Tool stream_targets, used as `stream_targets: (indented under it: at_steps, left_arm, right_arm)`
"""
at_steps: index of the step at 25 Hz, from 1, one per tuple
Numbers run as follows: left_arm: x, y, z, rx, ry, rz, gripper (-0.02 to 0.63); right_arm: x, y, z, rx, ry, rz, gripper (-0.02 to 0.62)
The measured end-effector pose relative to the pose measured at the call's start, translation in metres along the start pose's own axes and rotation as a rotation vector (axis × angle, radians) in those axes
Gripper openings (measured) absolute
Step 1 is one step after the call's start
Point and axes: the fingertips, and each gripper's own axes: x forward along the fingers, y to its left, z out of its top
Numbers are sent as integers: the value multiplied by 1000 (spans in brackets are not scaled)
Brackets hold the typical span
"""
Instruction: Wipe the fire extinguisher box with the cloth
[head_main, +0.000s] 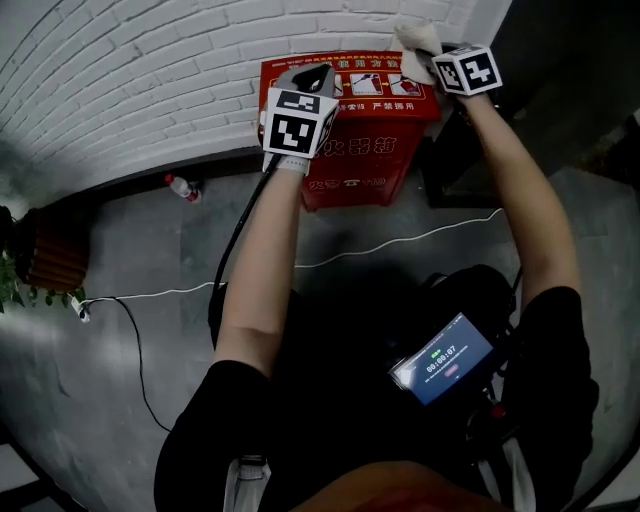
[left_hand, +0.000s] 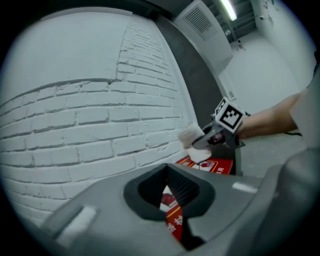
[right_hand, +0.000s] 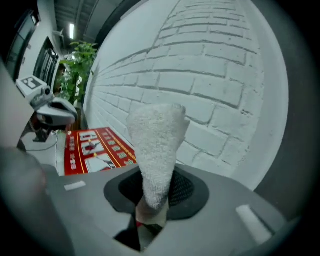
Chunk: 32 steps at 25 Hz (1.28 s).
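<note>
The red fire extinguisher box (head_main: 352, 130) stands on the floor against the white brick wall; its printed top shows in the right gripper view (right_hand: 95, 150) and the left gripper view (left_hand: 216, 166). My right gripper (head_main: 440, 58) is shut on a white cloth (head_main: 418, 40), held over the box's back right corner near the wall. The cloth (right_hand: 157, 145) sticks up from the jaws of the right gripper (right_hand: 152, 200). My left gripper (head_main: 312, 82) hovers over the box's left part, shut and holding nothing (left_hand: 170, 195). From it I see the right gripper (left_hand: 212, 139) with the cloth (left_hand: 192, 137).
A plastic bottle (head_main: 183, 187) lies on the grey floor left of the box. A white cable (head_main: 400, 240) runs across the floor in front. A dark cabinet (head_main: 462, 165) stands right of the box. A potted plant (head_main: 12, 285) and a brown planter (head_main: 55, 250) are at the far left.
</note>
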Motion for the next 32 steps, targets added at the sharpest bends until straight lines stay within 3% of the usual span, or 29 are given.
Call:
stream_targets:
  at_steps: [3, 6, 11, 18, 24, 32]
  left_arm:
    - [-17, 19, -1, -17, -8, 37, 3]
    - [-35, 41, -2, -43, -19, 80, 3]
    - [-63, 78, -16, -61, 14, 150, 3]
    - [-102, 104, -41, -71, 89, 182, 3]
    - [-89, 93, -67, -39, 118, 155, 3]
    - [-61, 62, -66, -22, 140, 111, 3]
  right_arm:
    - [-9, 43, 43, 37, -105, 82, 92]
    - [-5, 112, 78, -29, -148, 184, 92]
    - [17, 209, 111, -103, -161, 310, 92]
    - [33, 286, 124, -106, -121, 391, 94]
    - [59, 298, 97, -204, -55, 371, 94]
    - [53, 271, 71, -202, 6, 324, 91]
